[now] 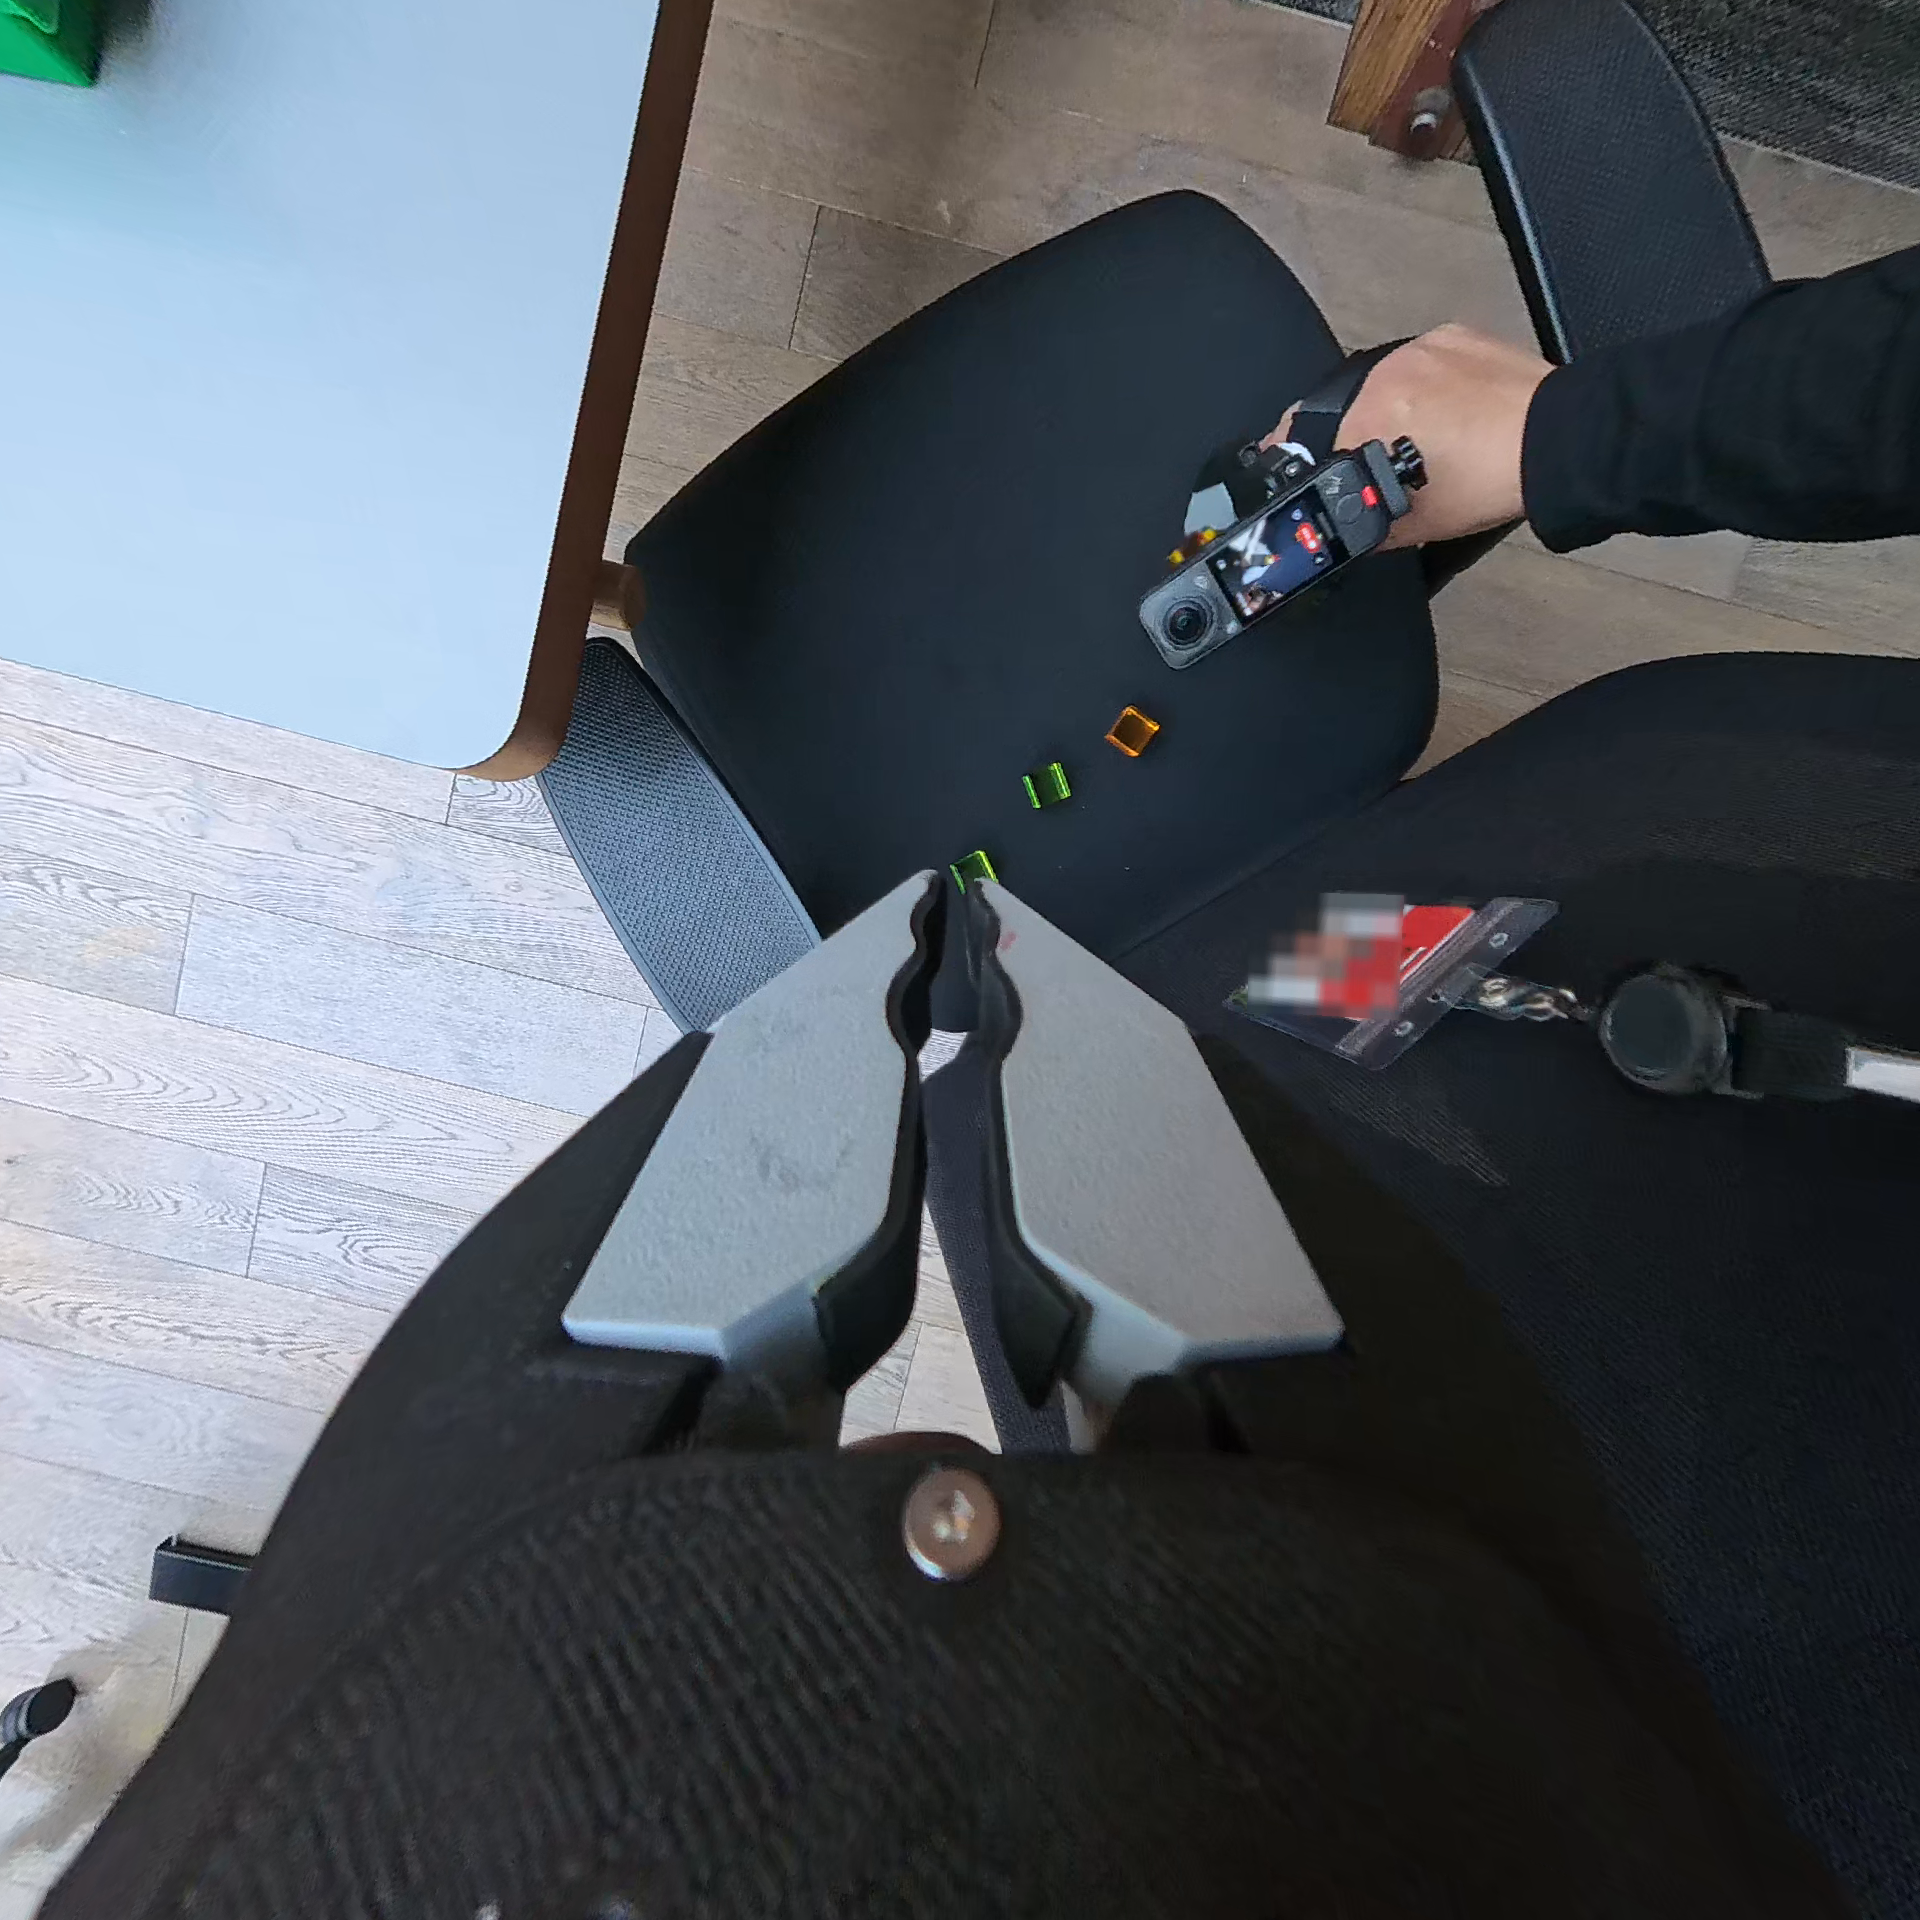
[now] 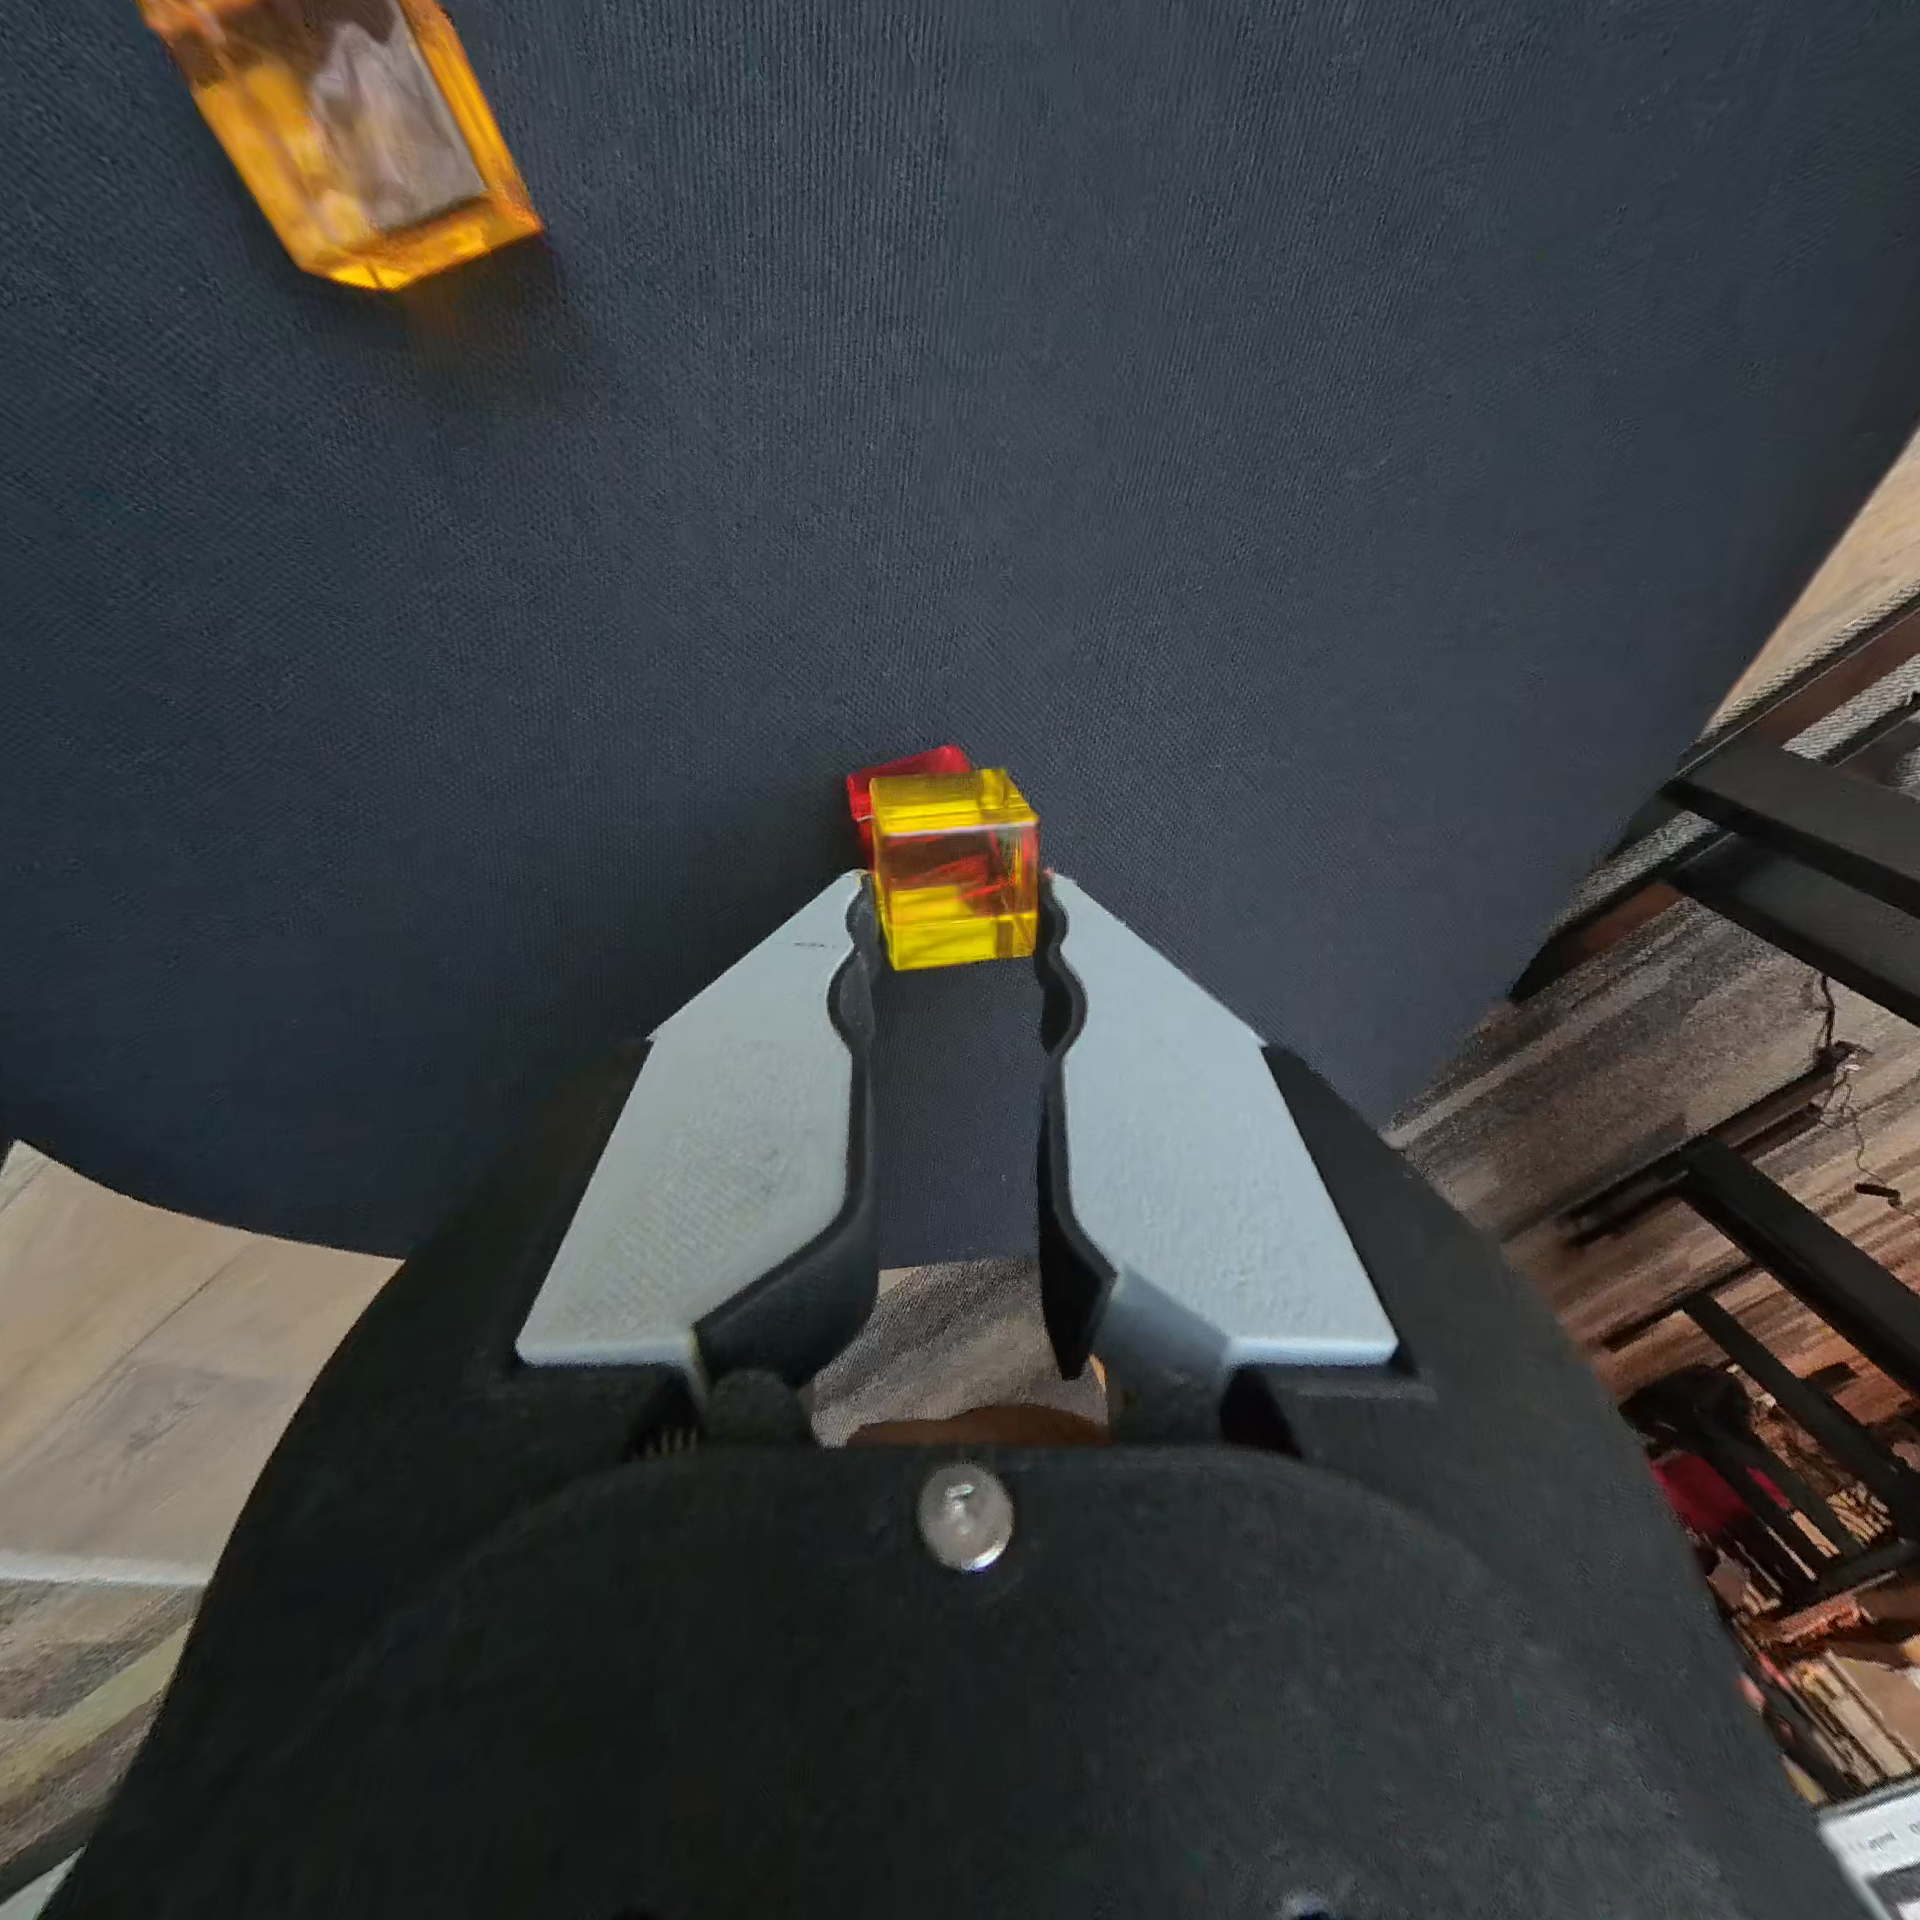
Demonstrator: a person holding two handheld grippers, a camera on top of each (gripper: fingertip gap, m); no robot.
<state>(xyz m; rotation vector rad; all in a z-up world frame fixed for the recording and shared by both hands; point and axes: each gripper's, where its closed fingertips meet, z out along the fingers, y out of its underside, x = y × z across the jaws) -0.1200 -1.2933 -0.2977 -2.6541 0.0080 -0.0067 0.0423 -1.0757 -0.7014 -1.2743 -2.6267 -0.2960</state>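
Plainly, the right tongs point(image 2: 954, 896) are closed onto a clear yellow cube point(image 2: 956, 831). The cube sits right at the fingertips with a dark pad pressed against each of its side faces, and the jaws are only as far apart as the cube is wide. Just beyond the tips, partly hidden behind the yellow cube, a red cube point(image 2: 896, 771) lies on the dark chair seat point(image 2: 1247, 468); whether the two touch cannot be told. Well ahead and off to the left of these tongs lies an orange block point(image 2: 353, 135), apart from the others. The left tongs point(image 1: 961, 896) are held high over the same seat, and their jaws are drawn together to a thin slit with nothing held between them. Past their tips, down on the fabric, one green cube point(image 1: 974, 871) shows just beyond the slit. A second green cube point(image 1: 1045, 784) and an orange cube point(image 1: 1132, 730) run on ahead and to the right, each apart from the next. Farther that way a hand point(image 1: 1455, 436) grips the other tool, which carries a small camera point(image 1: 1247, 571). A clear badge holder point(image 1: 1455, 987) hangs to the right, and a pale blue table point(image 1: 260, 364) stands ahead to the left.
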